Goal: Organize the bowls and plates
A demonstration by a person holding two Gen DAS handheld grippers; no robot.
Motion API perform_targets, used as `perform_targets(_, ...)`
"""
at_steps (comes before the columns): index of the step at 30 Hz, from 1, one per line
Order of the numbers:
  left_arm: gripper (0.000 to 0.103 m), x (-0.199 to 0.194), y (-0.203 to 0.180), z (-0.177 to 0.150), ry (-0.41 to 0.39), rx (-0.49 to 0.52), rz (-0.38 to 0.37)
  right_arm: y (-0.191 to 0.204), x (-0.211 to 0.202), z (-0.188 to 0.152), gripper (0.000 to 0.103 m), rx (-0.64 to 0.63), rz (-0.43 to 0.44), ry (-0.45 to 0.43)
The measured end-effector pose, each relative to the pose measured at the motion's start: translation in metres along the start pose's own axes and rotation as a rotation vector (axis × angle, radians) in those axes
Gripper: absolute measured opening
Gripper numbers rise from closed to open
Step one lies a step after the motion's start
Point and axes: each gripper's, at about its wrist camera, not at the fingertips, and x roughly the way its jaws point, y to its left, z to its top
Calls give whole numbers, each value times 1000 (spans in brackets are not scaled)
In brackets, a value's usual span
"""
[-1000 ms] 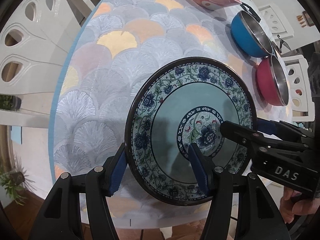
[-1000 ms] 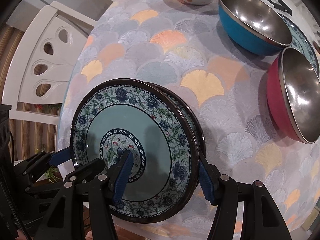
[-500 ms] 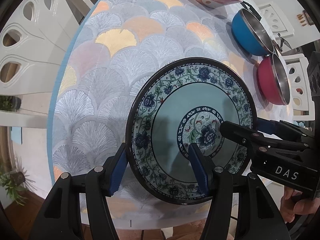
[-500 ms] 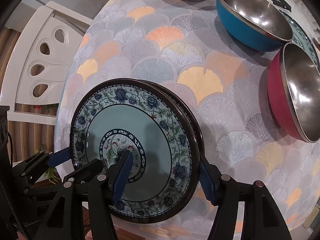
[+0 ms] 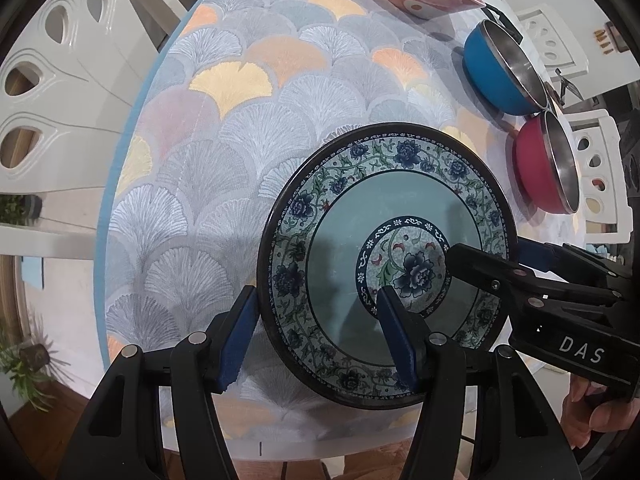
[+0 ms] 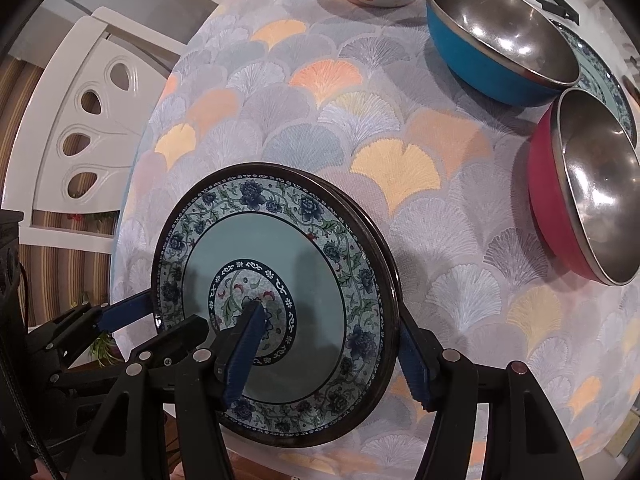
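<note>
My left hand-held gripper (image 5: 316,336) and right hand-held gripper (image 6: 328,344), lettered "DAS", each straddle the floral plate's (image 5: 384,264) rim. I cannot tell whether either clamps. The plate sits stacked on the tabletop (image 5: 224,128).

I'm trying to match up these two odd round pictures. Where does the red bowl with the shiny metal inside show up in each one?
Left wrist view: the red bowl sits at the right edge, seen mostly from its side, just below the blue bowl.
Right wrist view: the red bowl fills the right edge, its metal inside facing the camera.
Shared landmark: the blue bowl beside it in both.
</note>
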Motion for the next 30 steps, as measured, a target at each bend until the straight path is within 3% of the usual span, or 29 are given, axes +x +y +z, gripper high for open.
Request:
perform_targets(17,57,-6,-1,3,-12,21,3,-4,-6,2,62,-4,-30,-9)
perform_targets(30,57,-4,11,3,-12,6,26,9,-3,6,62,-35,-6,-9)
